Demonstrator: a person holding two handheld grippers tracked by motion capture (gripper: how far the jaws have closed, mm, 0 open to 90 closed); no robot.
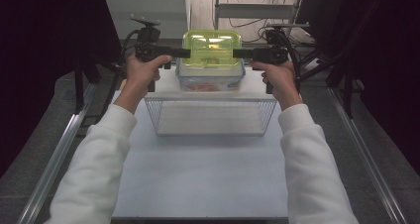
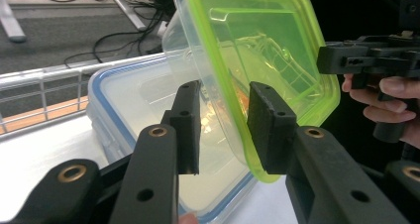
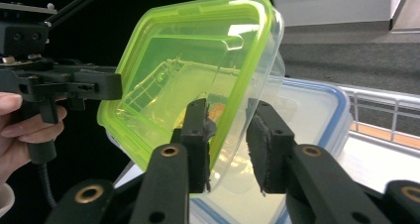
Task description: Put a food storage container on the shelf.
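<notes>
Jaws, left gripper (image 2: 224, 130): parted either side of the green lid's rim. The right pad (image 2: 270, 130) seems to lie against the lid; a sliver of gap shows at the other, so the grip reads as slack rather than clamped.
Jaws, right gripper (image 3: 229, 147): spread about as far, straddling the opposite rim of the green-lidded container (image 1: 211, 49). Whether the pads bear on the plastic cannot be told for sure; it looks like light contact at most.
Container between the grippers: clear tub with a green lid, spanning the space from one gripper to the other and tilted in both gripper views.
Below the jaws: a larger blue-rimmed container (image 2: 129, 130) with a frosted lid. The green-lidded tub sits on or just above it; actual contact cannot be judged.
Nearer the person than the grippers: a white wire basket (image 1: 210, 117) on the white worktop (image 1: 198, 174), apart from the stacked tubs.
Step in hand, as judged: setting the green-lidded tub on the lower lid and letting go.
Doing it well: bring the tub flat first, since it looks tipped; let both sides go evenly so it does not slide; draw each gripper straight outward, away from the rim, without catching the lid's edge.
</notes>
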